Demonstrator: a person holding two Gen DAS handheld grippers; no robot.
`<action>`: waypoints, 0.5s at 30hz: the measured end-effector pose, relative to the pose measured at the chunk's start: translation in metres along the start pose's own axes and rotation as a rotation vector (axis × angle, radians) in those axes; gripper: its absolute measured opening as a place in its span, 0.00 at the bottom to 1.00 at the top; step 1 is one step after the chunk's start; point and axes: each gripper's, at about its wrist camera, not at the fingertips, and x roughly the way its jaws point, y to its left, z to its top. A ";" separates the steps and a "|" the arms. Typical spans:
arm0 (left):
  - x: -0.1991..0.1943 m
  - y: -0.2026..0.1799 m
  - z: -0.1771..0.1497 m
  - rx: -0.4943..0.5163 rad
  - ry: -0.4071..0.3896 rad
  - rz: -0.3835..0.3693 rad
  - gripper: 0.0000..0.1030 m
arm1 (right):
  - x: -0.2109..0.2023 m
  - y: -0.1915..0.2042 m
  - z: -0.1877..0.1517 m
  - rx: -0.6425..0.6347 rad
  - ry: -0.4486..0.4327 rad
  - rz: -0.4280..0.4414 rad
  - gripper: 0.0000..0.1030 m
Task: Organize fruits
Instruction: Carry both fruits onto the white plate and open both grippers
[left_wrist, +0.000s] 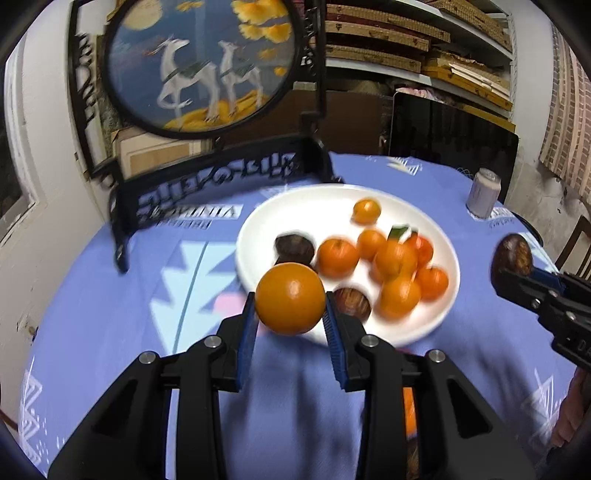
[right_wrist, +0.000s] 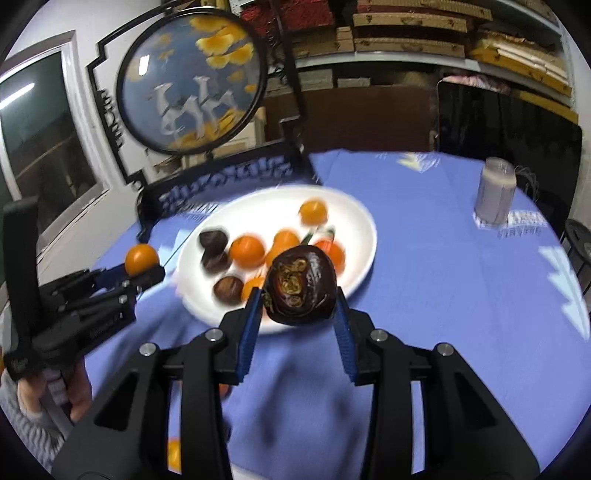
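While the left tongs pinch an orange near the plate, the right tongs clamp a dark fruit — both raised above the bench.

Open blue cloth up front, crowded plate and a tall screen behind.

The tablecloth lies bare to the near left and all across the right, wide room there. The white plate sits mid-table, its right half packed with oranges and dark fruits touching one another; only its far-left rim is bare. Just behind it, the black ornamental screen walls off the back. A can stands alone, well apart at far right.
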 end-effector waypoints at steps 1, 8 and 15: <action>0.004 -0.004 0.005 -0.001 -0.003 -0.004 0.34 | 0.009 -0.001 0.011 0.006 -0.002 -0.008 0.37; 0.042 -0.025 0.014 -0.013 0.025 -0.021 0.44 | 0.065 -0.010 0.026 0.067 0.026 0.013 0.44; 0.027 -0.024 0.010 0.032 -0.041 0.014 0.64 | 0.031 -0.012 0.028 0.091 -0.076 0.037 0.70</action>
